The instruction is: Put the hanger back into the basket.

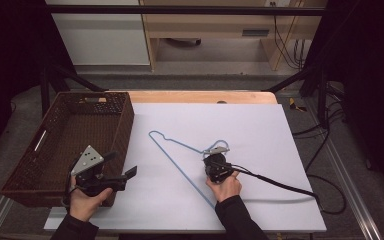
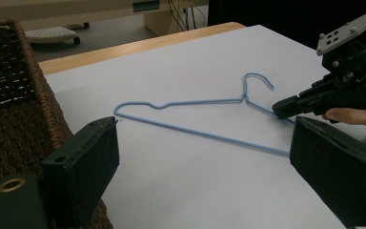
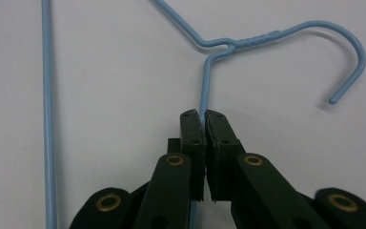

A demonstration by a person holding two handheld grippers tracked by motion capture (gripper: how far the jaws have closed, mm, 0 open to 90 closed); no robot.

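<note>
Hanger (image 3: pixel 205 81) wire runs straight ahead between my right fingers (image 3: pixel 203 117), pinched; left fingers (image 2: pixel 86 162) spread, farther off.

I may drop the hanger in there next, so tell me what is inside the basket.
The high view shows bare woven floor in the brown basket. Its near corner is hidden behind the left gripper and hand, so that part cannot be checked.

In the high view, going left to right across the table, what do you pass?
Wicker basket → left gripper, open → blue wire hanger → right gripper, shut on the hanger → its black cable.
</note>
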